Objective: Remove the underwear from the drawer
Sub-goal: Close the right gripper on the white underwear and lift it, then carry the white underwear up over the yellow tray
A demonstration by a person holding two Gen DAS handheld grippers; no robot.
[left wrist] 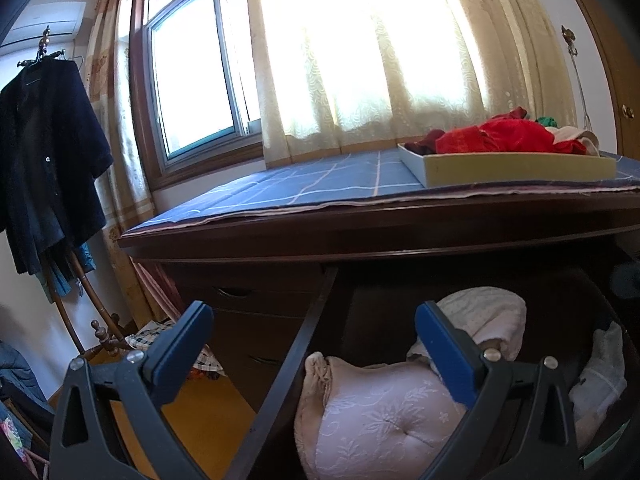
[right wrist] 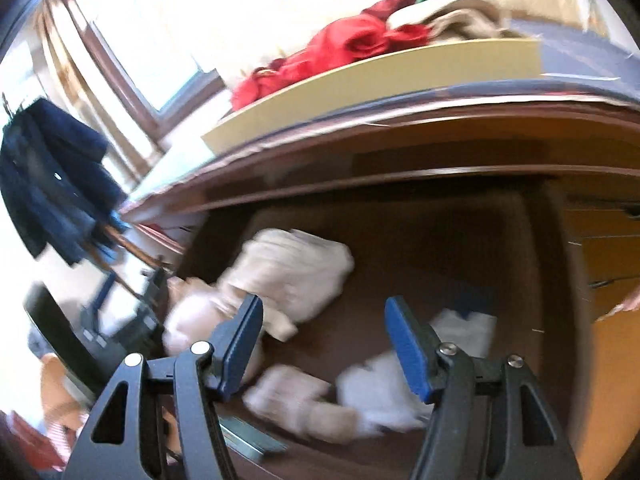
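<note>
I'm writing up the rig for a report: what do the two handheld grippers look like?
Both match. The left gripper and right gripper have black plastic frames with triangular cut-outs, silver round pivot bolts, and two flat fingers faced with blue pads. No cables, markings or sleeves show.

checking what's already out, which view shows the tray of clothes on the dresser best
The left wrist view: the tray sits sharp and level on the blue cloth, with the red garment clearly piled in it. The right wrist view shows the same tray tilted and motion-blurred.
</note>
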